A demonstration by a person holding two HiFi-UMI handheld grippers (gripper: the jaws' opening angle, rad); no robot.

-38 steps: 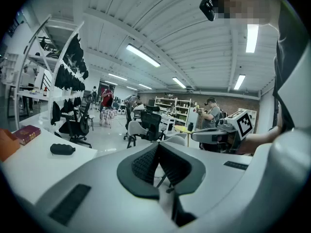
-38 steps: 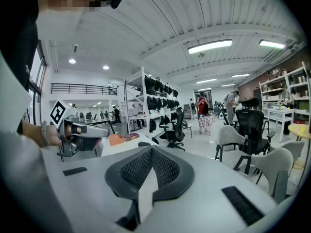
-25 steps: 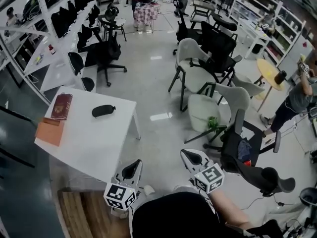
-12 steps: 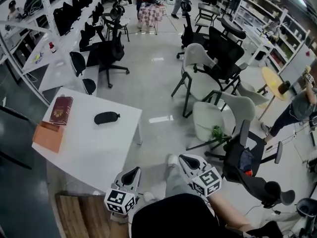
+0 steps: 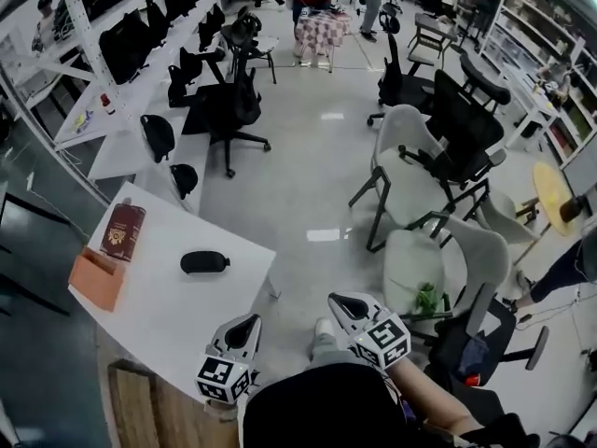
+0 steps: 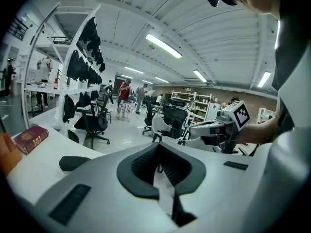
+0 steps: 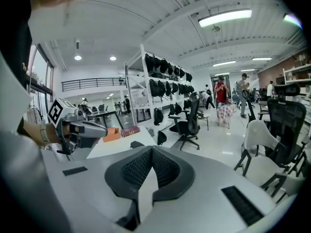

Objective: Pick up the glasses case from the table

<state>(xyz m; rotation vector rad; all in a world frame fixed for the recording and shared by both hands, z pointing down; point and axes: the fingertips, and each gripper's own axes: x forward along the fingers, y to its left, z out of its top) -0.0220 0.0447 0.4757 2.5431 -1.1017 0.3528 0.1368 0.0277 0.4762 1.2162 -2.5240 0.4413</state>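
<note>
One black case (image 5: 204, 262) lies mid-worktop (image 5: 177, 315), apart from one red book (image 5: 122, 232) and one orange item (image 5: 96, 278) near the left edge. The two claws, left (image 5: 244, 325) and right (image 5: 341, 302), are both closed tight and empty, well apart from the case.

Black top (image 5: 322, 407); white left tongs (image 5: 250, 319), right tongs (image 5: 334, 300); marker cubes (image 5: 384, 336).

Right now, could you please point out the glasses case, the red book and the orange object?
Glasses case (image 5: 205, 262), head view, middle of its top.
Red book (image 5: 122, 232), head view, centre of its cover.
Orange object (image 5: 96, 279), head view, middle of its top face.
</note>
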